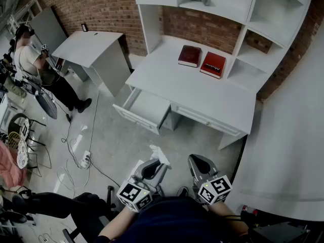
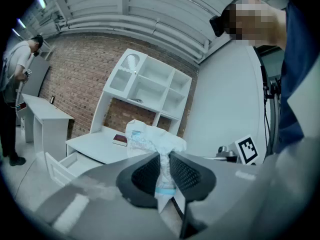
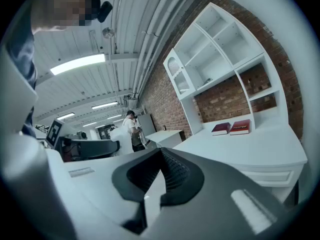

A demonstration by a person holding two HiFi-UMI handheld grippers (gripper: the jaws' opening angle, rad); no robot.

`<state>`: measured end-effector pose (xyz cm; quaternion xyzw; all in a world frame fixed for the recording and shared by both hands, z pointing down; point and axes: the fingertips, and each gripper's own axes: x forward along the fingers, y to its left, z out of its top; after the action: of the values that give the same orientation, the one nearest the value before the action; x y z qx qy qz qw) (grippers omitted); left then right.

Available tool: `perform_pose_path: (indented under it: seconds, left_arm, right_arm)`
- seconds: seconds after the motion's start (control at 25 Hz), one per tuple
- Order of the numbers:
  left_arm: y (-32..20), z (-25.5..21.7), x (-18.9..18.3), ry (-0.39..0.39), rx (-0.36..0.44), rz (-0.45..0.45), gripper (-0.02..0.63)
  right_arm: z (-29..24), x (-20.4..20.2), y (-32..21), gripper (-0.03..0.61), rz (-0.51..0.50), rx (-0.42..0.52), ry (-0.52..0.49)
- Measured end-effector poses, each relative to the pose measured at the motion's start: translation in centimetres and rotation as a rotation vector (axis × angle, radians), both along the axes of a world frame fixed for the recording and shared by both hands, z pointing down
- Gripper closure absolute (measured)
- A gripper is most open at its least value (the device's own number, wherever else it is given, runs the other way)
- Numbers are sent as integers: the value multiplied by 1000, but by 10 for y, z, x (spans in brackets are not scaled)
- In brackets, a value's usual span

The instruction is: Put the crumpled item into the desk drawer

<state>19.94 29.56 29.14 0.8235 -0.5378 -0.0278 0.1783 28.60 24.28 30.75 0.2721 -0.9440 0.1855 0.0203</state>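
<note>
left claw (image 1: 155, 167) is clamped on the crumpled paper (image 1: 160, 154), with the wad sticking up past the pads. right claw (image 1: 199, 165) has jaws together, nothing in them. open drawer (image 1: 146, 109) lies ahead and slightly left of the left claw, well apart, across the floor; left claw is the nearer one. drawer's long side runs along the bench (image 1: 202, 92) front, inside looks bare. red books (image 1: 190, 55) sit at the bench back, out of the way. cables (image 1: 76, 151) lie off left. path looks unblocked.
</note>
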Motion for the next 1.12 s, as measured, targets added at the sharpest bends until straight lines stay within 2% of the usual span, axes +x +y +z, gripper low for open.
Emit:
perform_pose_path:
  seconds: [0.24,0.36,0.68,0.84,1.12]
  left_arm:
    - [15,-5,-37,18,11,-22,546]
    - [22,-7,-53,54,14,-33,546]
    - [28,-14,-100,74,45,-52,546]
    - [37,-10,-134,93,50,-60,546]
    - [58,-4,-197,91,69,-105,546]
  right_arm:
    - [-2,-26,10,577,-4,-11,16]
    - [-4,-39,16,577,5,0,24]
    - [-20,-59,14,575,92,31,42]
    - [-22,-71,19,575,143,46,77]
    - [-16,-107,35,575,157,19,77]
